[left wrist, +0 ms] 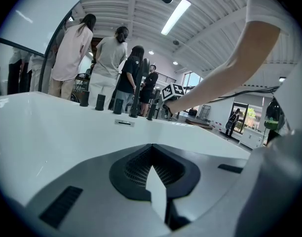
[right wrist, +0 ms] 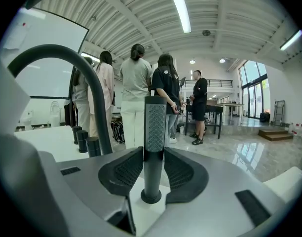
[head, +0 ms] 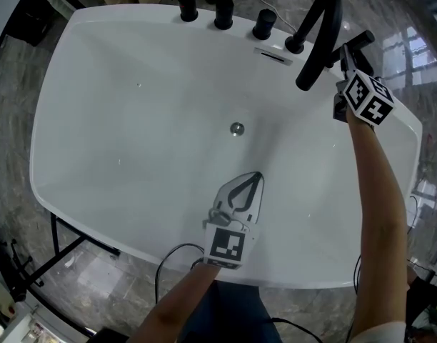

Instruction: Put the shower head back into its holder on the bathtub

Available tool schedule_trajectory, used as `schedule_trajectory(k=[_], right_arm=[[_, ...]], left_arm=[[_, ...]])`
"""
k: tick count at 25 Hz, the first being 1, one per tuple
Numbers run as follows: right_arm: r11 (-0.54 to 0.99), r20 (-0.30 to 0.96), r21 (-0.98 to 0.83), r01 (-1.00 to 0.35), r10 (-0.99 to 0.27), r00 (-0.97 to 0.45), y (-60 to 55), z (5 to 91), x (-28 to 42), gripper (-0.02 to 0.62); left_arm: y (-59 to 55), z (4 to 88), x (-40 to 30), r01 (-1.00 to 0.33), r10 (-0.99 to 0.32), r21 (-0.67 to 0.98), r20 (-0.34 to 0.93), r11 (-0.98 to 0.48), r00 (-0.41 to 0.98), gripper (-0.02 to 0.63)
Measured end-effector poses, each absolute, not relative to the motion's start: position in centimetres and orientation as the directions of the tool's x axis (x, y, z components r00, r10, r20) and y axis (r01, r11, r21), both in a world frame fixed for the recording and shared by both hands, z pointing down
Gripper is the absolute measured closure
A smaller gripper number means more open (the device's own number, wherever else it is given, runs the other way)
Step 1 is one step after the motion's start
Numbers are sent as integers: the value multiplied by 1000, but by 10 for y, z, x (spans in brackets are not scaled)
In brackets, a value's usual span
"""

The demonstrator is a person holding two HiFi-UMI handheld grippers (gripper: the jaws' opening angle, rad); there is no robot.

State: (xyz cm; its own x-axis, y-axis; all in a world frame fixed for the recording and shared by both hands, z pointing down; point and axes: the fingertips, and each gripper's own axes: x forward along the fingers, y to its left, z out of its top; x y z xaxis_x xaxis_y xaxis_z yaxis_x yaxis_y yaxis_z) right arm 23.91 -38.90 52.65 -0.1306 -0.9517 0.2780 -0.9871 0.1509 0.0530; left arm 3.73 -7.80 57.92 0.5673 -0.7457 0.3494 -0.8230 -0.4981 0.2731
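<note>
The right gripper [right wrist: 153,149] is reaching to the far right corner of the tub [head: 133,120], and its jaws are grasping the shower head [right wrist: 155,122], one pad pressing on each side of the stem. The shower head is standing upright, its dotted face turned toward the gripper's camera, and its lower end is sitting in the round holder [right wrist: 151,197] on the tub's white rim. In the head view it is showing as a dark bar [head: 358,43] just beyond the right gripper's marker cube, to the right of the spout [head: 318,34].

The left gripper [head: 255,179] is hovering over the inside of the tub near the near rim, with its jaws clenched tip to tip on nothing. It is pointing across the basin toward the far edge, and the drain [head: 236,128] is lying a little beyond its tips.

Three black knobs [head: 223,13] are standing in a row along the far rim, left of the arched black spout.

Several people [right wrist: 136,93] are standing on the glossy floor behind the tub, most with their backs turned.
</note>
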Motion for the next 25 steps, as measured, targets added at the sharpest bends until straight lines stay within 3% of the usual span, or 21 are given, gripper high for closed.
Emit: schedule_trajectory(k=[4,15,21,25], right_arm=[[162,266,109,-981,-955,-128,-371,526,238,469],[246,276,6,-969,-932,-235,-286,498,216,471],[275,355,-10,-961,-898,-261,-215,476,206,471],[305,396,-17,-952,-872,-286,-166,444,197,523]], left_arm=[[-73,582,32,-841,-746,287,389,-459,540,603],[-89,533,53,-839,-771,242,333,-486,543,603],[-91,482,68,-838,-779,245,311,-488,545,603],[-79,440,91,-816,-770,273,277,-509,574,603]])
